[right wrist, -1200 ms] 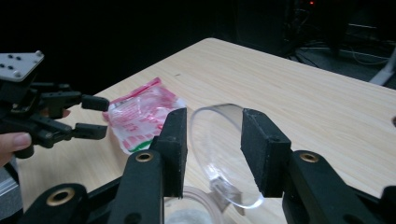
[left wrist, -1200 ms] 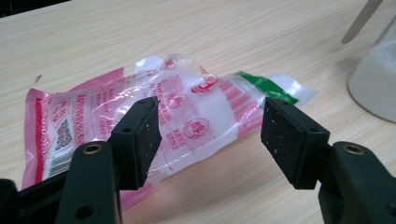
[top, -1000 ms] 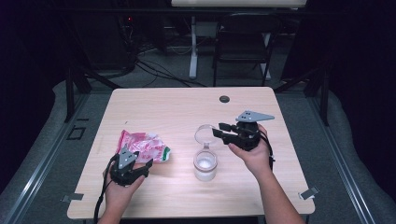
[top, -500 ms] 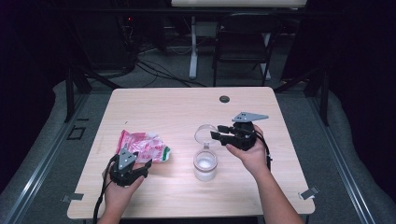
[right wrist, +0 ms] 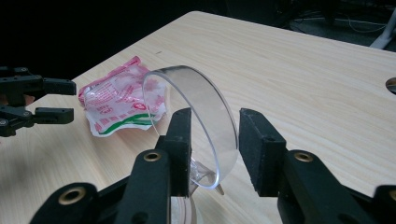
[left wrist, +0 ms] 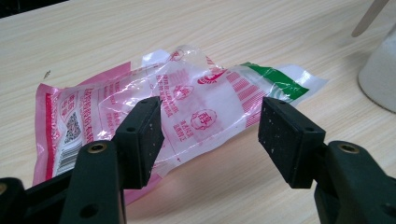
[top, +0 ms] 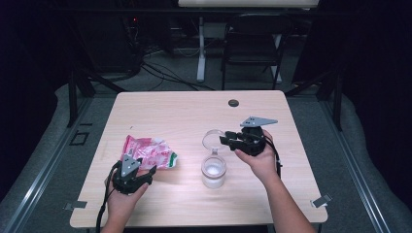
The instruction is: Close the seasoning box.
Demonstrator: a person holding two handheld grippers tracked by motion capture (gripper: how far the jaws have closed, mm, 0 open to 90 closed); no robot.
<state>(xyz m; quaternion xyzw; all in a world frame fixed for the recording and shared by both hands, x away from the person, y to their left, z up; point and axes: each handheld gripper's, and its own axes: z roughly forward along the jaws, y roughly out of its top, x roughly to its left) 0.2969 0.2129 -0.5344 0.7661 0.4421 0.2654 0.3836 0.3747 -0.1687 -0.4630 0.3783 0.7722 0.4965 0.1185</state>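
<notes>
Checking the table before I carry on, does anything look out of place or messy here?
The pink plastic bag lies crumpled and flattened on the table, apparently emptied. The clear lid stands on edge between the right gripper jaws, off the jar. No spill shows.

My right gripper (right wrist: 215, 135) has just been closing its jaws, with the clear round plastic lid (right wrist: 196, 123) standing on edge between them, above the small frosted plastic jar (top: 214, 171) upright on the table. The crumpled pink, white and green plastic packet (left wrist: 177, 102) lies flat just beyond my left gripper (left wrist: 210, 135).
</notes>
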